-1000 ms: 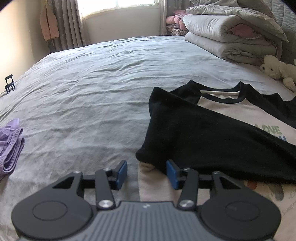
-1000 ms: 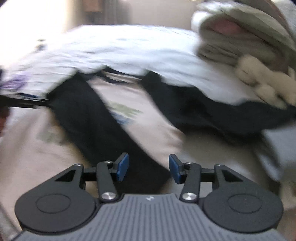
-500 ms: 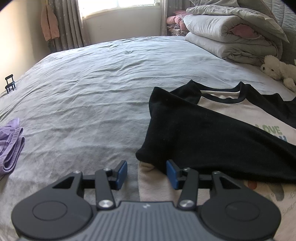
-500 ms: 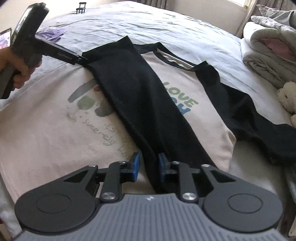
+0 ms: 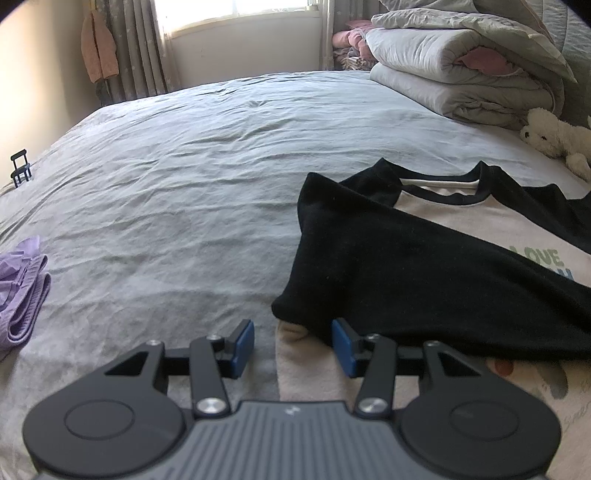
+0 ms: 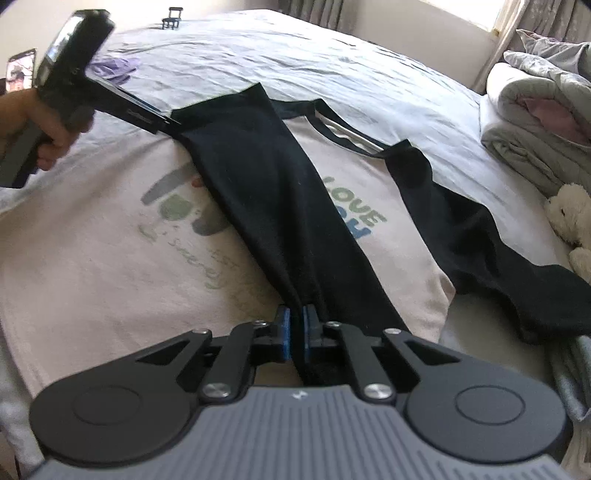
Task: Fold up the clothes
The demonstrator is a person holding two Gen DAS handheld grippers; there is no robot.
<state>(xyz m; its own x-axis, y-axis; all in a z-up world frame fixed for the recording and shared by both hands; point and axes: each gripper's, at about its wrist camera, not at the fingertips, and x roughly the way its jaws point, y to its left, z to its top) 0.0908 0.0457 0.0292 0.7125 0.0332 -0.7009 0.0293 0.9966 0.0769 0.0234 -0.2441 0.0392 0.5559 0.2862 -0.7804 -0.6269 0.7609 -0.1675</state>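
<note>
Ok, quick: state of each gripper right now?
Left gripper: open, pads astride the folded shoulder of the black-sleeved cream shirt.
Right gripper: just closed, pinching the shirt's black sleeve.

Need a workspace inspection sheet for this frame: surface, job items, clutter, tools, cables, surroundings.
Surface: grey bedsheet, wrinkled.
Job's things: cream shirt lying flat, its black sleeve folded across the front.
Clutter: purple garment at left edge; white plush toy; small black stand.
Grippers: right tool has just closed, shut on the sleeve's cuff end; left tool open at the sleeve's shoulder end, pads not pressing.
Cables: nothing seen.
Surroundings: folded duvets, curtained window, pink jacket hanging.
</note>
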